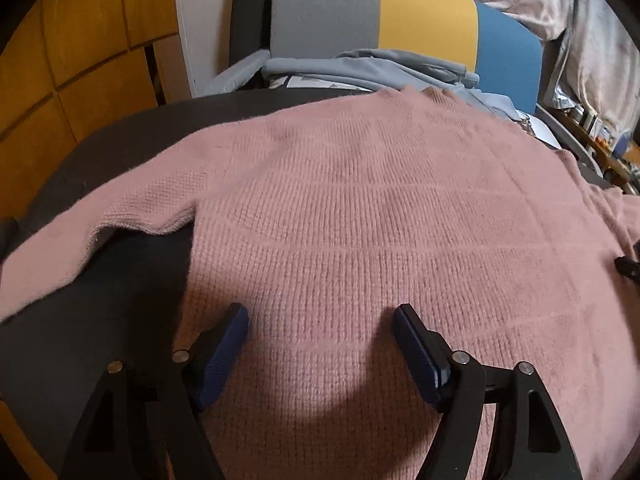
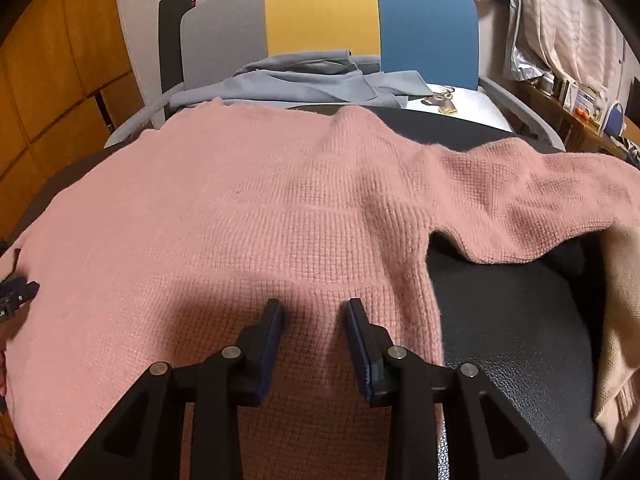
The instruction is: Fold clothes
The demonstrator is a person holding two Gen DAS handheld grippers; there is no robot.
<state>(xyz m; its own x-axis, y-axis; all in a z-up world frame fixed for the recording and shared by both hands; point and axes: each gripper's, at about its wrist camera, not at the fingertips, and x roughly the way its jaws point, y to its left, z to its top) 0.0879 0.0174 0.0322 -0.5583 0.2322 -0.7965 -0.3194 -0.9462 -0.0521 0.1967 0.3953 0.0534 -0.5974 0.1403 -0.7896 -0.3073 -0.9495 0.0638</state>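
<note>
Pink knit sweater [image 1: 360, 216] is lying spread flat across a dark surface [image 1: 120, 280], filling the middle of both views; its lower hem is running out of frame at the bottom, and one sleeve [image 2: 532, 208] is stretching toward the right edge of the right wrist view, its cuff cut off. The left gripper [image 1: 320, 320] is hovering over the knit at lower centre with its jaws standing wide, gripping nothing; whether its pads are touching the fabric is hard to tell. The right gripper [image 2: 314, 312] is sitting lower centre, jaws narrower but still apart and empty. Beyond, a grey garment [image 2: 296, 80] is lying crumpled on a chair [image 2: 320, 16], partly hiding a printed white item [image 2: 444, 100]. Beige cloth [image 2: 620, 320] is being cropped at the right edge.
</note>
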